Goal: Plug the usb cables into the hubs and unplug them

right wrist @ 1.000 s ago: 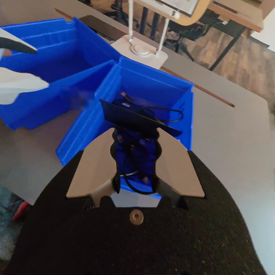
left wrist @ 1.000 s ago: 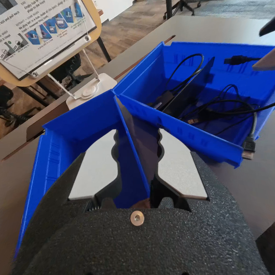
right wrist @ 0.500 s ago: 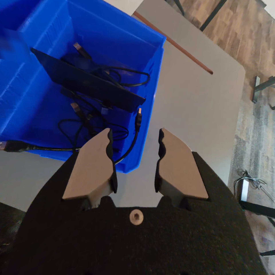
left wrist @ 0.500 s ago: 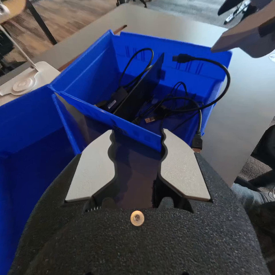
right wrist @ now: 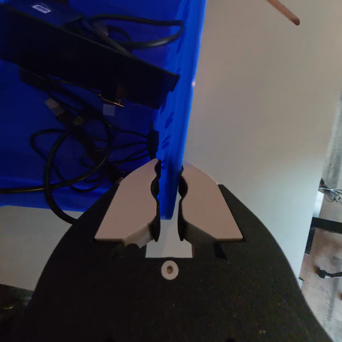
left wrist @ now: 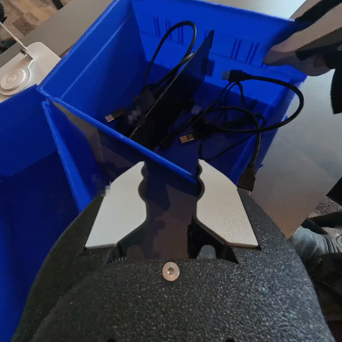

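1. my right gripper [right wrist: 169,164] is narrowed onto the side wall of the blue bin [right wrist: 177,103], one finger inside the bin and one outside, with the wall's rim between the pads; whether the pads actually press on it i cannot tell for sure, but they sit right against it.
2. my left gripper [left wrist: 171,164] is spread wide and holds nothing; its fingers reach over the near corner of that same bin, above the rim where it meets a second blue bin [left wrist: 22,148] standing just beside it.
3. inside the first bin a black divider [left wrist: 177,88] stands on edge and splits it into two compartments.
4. the usb cables [left wrist: 240,120] lie tangled in the compartment on the right of the left wrist view, plugs loose; one cable [left wrist: 249,174] hangs over the bin's near wall, its connector outside.
5. a black hub [left wrist: 142,103] with its own cord lies in the other compartment, against the divider.
6. both bins rest on the grey tabletop [right wrist: 259,111]; a white stand base [left wrist: 20,70] sits beyond them.
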`<move>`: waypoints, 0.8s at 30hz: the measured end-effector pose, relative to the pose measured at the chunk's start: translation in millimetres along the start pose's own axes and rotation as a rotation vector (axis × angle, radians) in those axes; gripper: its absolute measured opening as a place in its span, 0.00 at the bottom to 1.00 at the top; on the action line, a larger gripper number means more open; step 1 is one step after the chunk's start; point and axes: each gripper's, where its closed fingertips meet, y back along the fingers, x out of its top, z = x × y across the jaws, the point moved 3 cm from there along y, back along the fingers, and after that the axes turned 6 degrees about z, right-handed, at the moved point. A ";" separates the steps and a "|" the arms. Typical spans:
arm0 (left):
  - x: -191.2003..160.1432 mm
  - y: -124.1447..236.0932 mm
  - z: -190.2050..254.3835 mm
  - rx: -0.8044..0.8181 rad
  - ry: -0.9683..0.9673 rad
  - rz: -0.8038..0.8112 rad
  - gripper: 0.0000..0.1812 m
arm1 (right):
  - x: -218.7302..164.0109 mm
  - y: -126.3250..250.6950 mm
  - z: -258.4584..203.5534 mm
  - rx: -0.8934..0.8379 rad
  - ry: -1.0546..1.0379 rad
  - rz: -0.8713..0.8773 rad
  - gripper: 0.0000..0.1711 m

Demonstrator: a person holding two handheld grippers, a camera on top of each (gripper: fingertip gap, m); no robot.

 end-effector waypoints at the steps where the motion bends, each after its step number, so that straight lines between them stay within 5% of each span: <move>1: 0.2 0.4 2.0 0.001 -0.005 -0.006 0.24 | -0.3 0.5 -0.4 0.007 -0.016 -0.002 0.08; 6: 0.3 0.9 6.7 -0.025 -0.012 -0.024 0.18 | -4.8 5.7 -3.6 -0.033 -0.023 -0.045 0.09; 12: -3.5 6.8 -8.3 0.033 -0.030 -0.065 0.27 | -11.6 16.1 -16.5 -0.018 0.051 -0.091 0.11; 24: -13.9 7.7 4.7 -0.234 0.170 -0.023 0.27 | -12.7 19.2 -20.8 -0.048 0.056 -0.132 0.11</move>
